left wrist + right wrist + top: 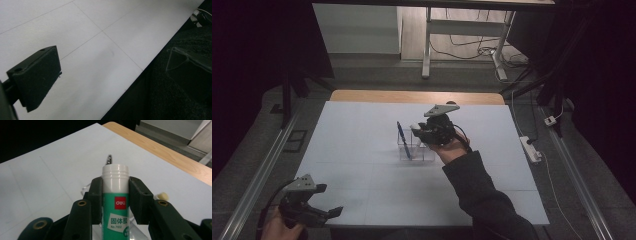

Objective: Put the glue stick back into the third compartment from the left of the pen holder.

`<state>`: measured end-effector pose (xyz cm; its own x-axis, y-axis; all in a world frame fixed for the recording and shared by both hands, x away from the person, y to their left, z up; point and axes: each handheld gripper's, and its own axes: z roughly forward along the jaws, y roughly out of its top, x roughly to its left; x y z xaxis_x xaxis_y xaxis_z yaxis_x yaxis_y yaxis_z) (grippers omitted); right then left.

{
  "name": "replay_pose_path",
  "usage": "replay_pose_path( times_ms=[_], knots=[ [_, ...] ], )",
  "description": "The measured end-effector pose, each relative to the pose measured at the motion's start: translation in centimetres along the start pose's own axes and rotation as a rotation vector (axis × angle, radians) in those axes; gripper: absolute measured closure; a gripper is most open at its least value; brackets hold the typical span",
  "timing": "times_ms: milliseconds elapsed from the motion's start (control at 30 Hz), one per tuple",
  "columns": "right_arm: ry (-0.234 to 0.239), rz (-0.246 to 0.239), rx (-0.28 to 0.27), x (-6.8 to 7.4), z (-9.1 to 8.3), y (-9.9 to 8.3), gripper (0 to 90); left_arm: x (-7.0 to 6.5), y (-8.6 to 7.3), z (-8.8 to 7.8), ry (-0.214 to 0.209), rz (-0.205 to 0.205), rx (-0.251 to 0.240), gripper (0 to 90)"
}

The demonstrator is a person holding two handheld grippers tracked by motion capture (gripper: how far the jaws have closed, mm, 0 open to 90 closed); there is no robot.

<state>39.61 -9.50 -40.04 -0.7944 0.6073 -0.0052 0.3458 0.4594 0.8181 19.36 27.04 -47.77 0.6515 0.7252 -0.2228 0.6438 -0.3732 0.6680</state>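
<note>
My right gripper (pixel 115 185) is shut on a glue stick (pixel 116 207), a green and white tube with a red label and a white cap end that pokes out past the jaws. In the high view the right gripper (pixel 419 131) hovers over a clear plastic organizer (pixel 416 152) near the middle of the table. A blue pen (pixel 402 139) leans in the organizer, and its tip (pixel 109 160) shows just beyond the glue stick. My left gripper (pixel 331 213) rests low at the table's near left corner, open, with nothing between its jaws.
The white tabletop (pixel 362 130) has a wooden far edge (pixel 412 96). A small pale yellow piece (pixel 162 195) lies on the table near the organizer. A power strip (pixel 530 148) and cables lie on the floor to the right, and a desk frame (pixel 427 50) stands behind.
</note>
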Motion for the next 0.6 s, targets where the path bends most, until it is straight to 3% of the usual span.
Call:
replay_pose_path(
  times_ms=[267,600],
  knots=[
    [-0.035,0.006,-0.047,-1.7,1.0,-1.2,64.7,0.0,0.0,0.0,-0.002,0.0,0.003,0.0],
    [-0.019,-0.026,-0.08,-2.4,2.3,-1.9,64.7,0.0,0.0,0.1,-0.003,0.004,0.005,0.0]
  ],
)
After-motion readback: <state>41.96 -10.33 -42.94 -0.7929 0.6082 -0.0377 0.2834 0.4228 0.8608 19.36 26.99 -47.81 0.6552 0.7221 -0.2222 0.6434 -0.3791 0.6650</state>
